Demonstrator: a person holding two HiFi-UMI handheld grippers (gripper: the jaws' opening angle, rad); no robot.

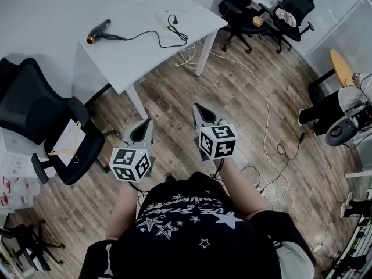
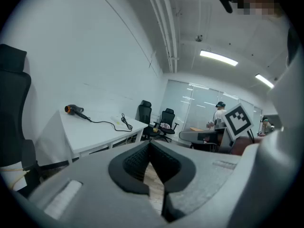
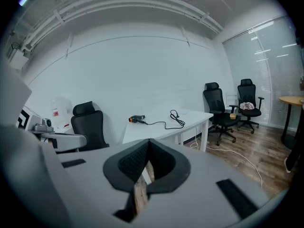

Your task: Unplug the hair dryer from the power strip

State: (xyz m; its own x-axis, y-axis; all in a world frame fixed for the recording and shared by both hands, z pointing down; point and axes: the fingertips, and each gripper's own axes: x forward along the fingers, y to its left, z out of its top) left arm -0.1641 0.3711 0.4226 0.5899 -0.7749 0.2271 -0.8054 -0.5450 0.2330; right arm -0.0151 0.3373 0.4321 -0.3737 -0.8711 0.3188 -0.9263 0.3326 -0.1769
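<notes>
An office room with a wood floor (image 1: pixel 244 92) is shown, with a white surface (image 1: pixel 133 54) against the far wall and black office chairs (image 1: pixel 40 115) around it. The hair dryer (image 1: pixel 99 32) is laid at the far left end of the surface. Its black cord (image 1: pixel 152 34) is trailed to the right and ends in loose loops near the other end. A pale bar (image 2: pixel 116 121) is seen just beside the loops. It may be the power strip, but it is too small to tell, and whether the plug is seated cannot be made out.

The left tongs (image 1: pixel 145 125) and right tongs (image 1: pixel 197 110) are held close in front of the person's body, well apart from the surface. Both pairs are closed tip to tip, with nothing gripped.

The task is judged not yet begun; only the approach is in hand. Next, the surface would need to be reached, the tongs opened, the strip steadied with one pair and the plug gripped with the other.

No box, tray or bin can be made out on the surface.
</notes>
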